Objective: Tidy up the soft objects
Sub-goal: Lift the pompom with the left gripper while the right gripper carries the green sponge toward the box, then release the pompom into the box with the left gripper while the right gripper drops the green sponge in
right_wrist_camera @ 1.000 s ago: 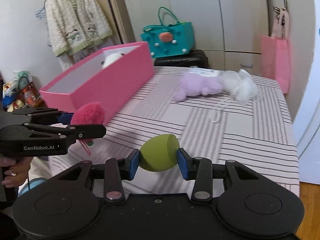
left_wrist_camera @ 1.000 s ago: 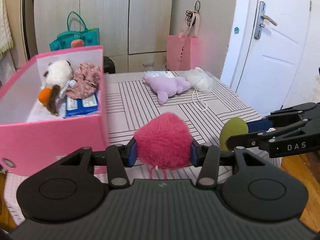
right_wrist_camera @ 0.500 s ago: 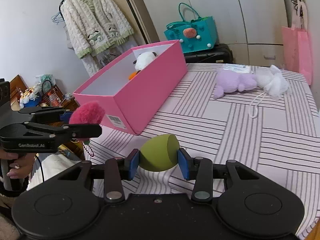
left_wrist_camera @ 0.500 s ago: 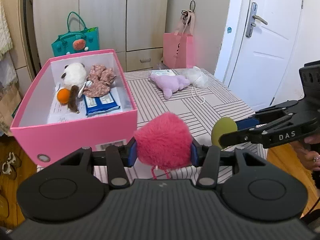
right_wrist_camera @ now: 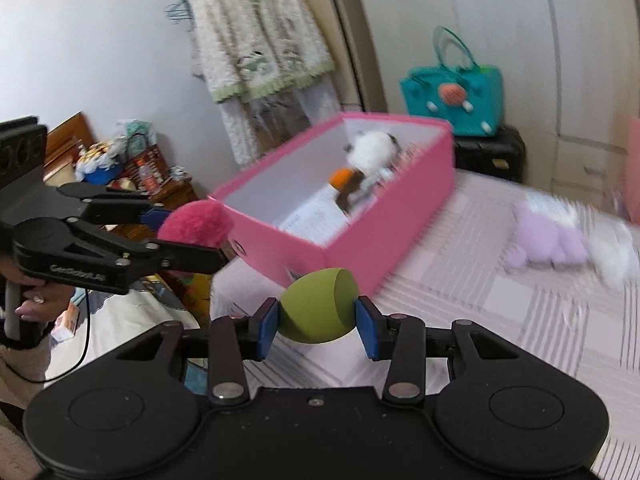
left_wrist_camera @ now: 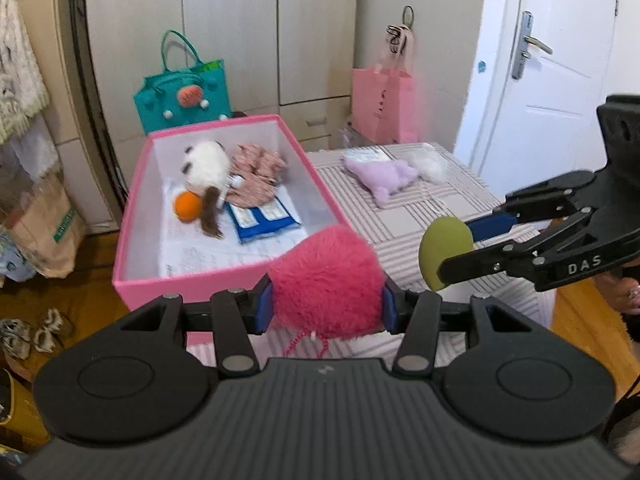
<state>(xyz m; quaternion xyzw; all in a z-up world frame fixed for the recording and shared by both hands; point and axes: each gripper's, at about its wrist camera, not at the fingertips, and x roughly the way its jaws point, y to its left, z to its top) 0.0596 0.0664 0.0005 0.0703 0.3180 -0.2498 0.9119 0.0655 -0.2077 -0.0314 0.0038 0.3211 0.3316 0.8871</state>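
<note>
My left gripper (left_wrist_camera: 326,306) is shut on a fluffy pink pompom (left_wrist_camera: 326,280), held in the air just before the near wall of the pink box (left_wrist_camera: 132,216). To its right, my right gripper (right_wrist_camera: 316,326) is shut on an olive-green sponge egg (right_wrist_camera: 316,306), also aloft near the box's corner. Inside the box lie a white panda plush (left_wrist_camera: 206,166), an orange ball (left_wrist_camera: 188,206), a floral fabric piece (left_wrist_camera: 258,172) and a blue packet (left_wrist_camera: 264,218). A purple plush (left_wrist_camera: 384,178) and a white mesh pouf (left_wrist_camera: 430,166) rest on the striped table (left_wrist_camera: 452,208).
A teal handbag (left_wrist_camera: 184,94) stands behind the box and a pink paper bag (left_wrist_camera: 382,106) hangs by the cupboards. A white door (left_wrist_camera: 548,80) is on the right. A knitted cardigan (right_wrist_camera: 256,28) hangs on the wall left of the table; cluttered shelves and floor lie beyond the table's left edge.
Both grippers have risen with their loads, and the views now look down into the pink box from higher up. The right gripper has swung left toward the box.
</note>
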